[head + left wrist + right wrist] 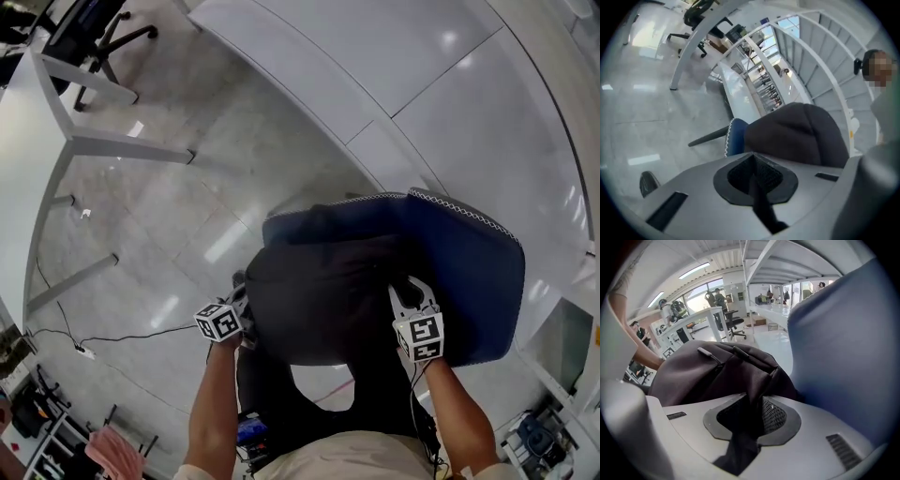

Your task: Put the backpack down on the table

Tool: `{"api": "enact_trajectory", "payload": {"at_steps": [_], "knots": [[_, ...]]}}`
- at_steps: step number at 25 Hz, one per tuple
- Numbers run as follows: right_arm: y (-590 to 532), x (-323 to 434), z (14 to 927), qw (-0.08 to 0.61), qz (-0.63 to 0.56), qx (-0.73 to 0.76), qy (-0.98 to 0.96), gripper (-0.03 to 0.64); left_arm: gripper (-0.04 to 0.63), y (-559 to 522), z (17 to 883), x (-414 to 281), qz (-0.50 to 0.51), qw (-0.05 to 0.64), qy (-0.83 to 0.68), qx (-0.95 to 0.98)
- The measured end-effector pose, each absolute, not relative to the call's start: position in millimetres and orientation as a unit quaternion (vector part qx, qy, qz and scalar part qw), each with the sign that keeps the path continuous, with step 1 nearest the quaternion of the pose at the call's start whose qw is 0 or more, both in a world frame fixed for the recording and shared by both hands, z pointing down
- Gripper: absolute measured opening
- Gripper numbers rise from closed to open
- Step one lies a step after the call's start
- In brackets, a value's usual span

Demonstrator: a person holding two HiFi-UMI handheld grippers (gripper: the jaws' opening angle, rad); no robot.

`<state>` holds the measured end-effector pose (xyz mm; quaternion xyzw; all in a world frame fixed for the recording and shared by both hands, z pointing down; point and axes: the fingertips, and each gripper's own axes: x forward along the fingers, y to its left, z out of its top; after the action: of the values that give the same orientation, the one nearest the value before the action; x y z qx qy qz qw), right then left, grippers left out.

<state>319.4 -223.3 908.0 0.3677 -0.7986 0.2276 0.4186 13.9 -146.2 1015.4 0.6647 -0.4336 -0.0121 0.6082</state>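
backpack (pixel 323 295) hangs between both tongs | left tongs (pixel 753 169) clenched on it; right tongs (pixel 754 418) grasping its fabric

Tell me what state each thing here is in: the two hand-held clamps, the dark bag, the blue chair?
left gripper, shut on what looks like a thin dark strap of the backpack.
right gripper, clamped on a fold of backpack fabric.
backpack, gripped at both sides, not yet on the table.
blue chair, partly covered by the backpack.
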Motion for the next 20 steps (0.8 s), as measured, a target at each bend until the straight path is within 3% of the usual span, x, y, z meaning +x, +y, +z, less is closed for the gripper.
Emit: {"api": "enact_trajectory", "payload": {"at_steps": [10, 20], "knots": [[-210, 310, 832, 0.408, 0.178, 0.395, -0.804, 0.072, 0.003, -148, 955, 28, -0.023, 0.567, -0.407, 0.716], [-251, 241, 714, 0.345, 0.068, 0.396, -0.848, 0.069, 0.003, -181, 862, -23, -0.107, 0.484, -0.462, 0.735]]}}
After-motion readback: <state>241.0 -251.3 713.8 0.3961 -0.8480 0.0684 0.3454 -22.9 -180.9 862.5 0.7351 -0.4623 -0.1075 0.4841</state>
